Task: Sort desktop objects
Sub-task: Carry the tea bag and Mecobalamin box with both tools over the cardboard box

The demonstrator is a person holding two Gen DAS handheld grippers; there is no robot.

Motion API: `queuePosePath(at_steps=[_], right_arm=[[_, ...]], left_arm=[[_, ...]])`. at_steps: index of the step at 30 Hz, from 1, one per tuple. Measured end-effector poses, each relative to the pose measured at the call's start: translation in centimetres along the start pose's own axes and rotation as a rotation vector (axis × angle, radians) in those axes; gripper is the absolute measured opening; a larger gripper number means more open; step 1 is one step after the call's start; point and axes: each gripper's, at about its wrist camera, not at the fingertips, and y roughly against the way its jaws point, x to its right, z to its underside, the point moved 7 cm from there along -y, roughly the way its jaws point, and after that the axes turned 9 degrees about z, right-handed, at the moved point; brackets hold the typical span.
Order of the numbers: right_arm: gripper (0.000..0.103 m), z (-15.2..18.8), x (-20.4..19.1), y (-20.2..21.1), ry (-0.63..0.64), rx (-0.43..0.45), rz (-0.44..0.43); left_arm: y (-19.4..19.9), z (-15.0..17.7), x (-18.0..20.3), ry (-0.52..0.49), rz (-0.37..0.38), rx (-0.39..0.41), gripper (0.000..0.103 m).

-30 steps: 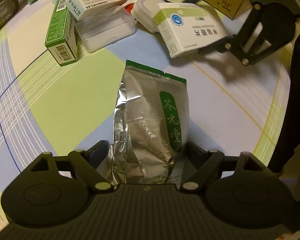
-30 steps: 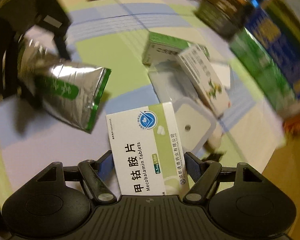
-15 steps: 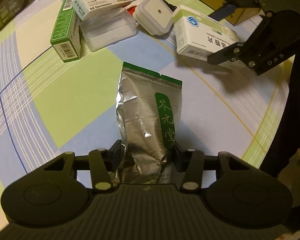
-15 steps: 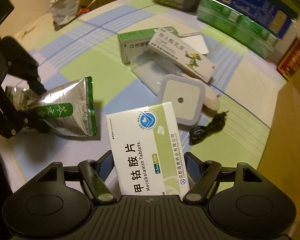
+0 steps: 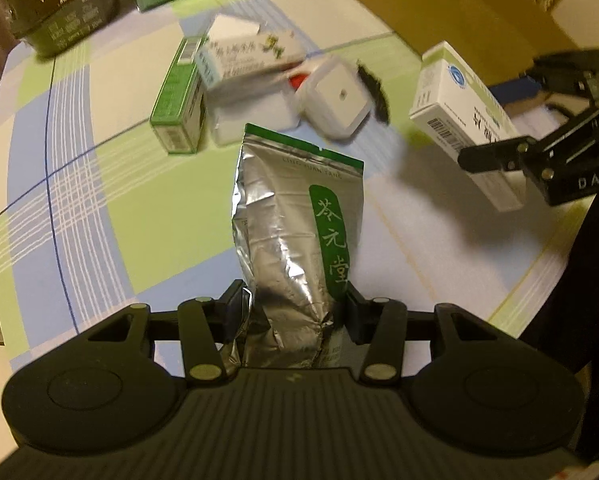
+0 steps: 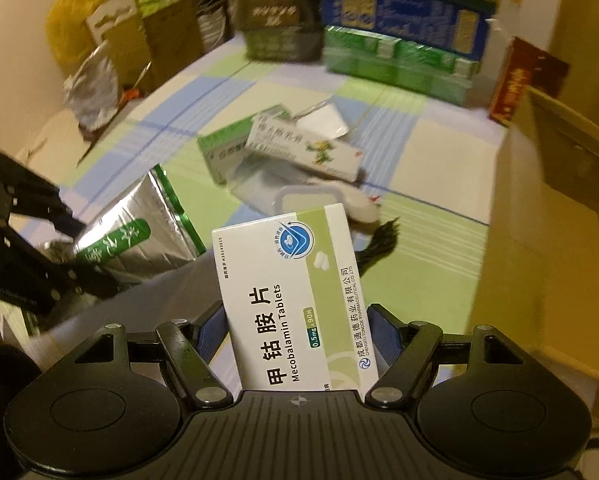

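My left gripper (image 5: 295, 312) is shut on a silver tea pouch (image 5: 299, 224) with a green label, held above the tablecloth. The pouch also shows in the right wrist view (image 6: 139, 236). My right gripper (image 6: 297, 332) is shut on a white and green Mecobalamin tablet box (image 6: 291, 296), lifted off the table. That box (image 5: 459, 120) and the right gripper (image 5: 539, 156) appear at the right of the left wrist view. On the table lie a green box (image 5: 177, 100), a white medicine box (image 5: 247, 54) on a clear plastic case, and a white square night light (image 5: 335, 96).
A large cardboard box (image 6: 547, 248) stands at the right. Stacked green, blue and dark cartons (image 6: 395, 40) line the far table edge. A black cable (image 6: 379, 240) lies by the night light. A red box (image 6: 519, 80) stands at the back right.
Both grippers have risen with their loads. The left jaws closed tighter on the pouch. The right gripper has carried the tablet box up and toward the cardboard box.
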Motion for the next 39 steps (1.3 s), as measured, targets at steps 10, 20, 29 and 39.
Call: queuePosePath(at_steps=[10, 20, 29, 39], right_arm=[[0.072, -1.4, 5.5, 6.9, -0.155, 0.083, 0.005], [0.072, -1.6, 14.6, 12.0, -0.307, 0.126, 0.087], [0.072, -0.7, 22.7, 12.8, -0.421, 0.159, 0.17], [0.072, -0.6, 27.3, 10.0, -0.504, 0.143, 0.188]], left_arm=[[2.7, -4.3, 5.7, 0.011, 0.023, 0.068, 0.044], [3.7, -11.0, 13.1, -0.033, 0.054, 0.138, 0.044], [1.3, -17.5, 18.5, -0.023, 0.105, 0.175, 0.044], [-2.1, -23.2, 20.1, 0.109, 0.166, 0.203, 0.044]])
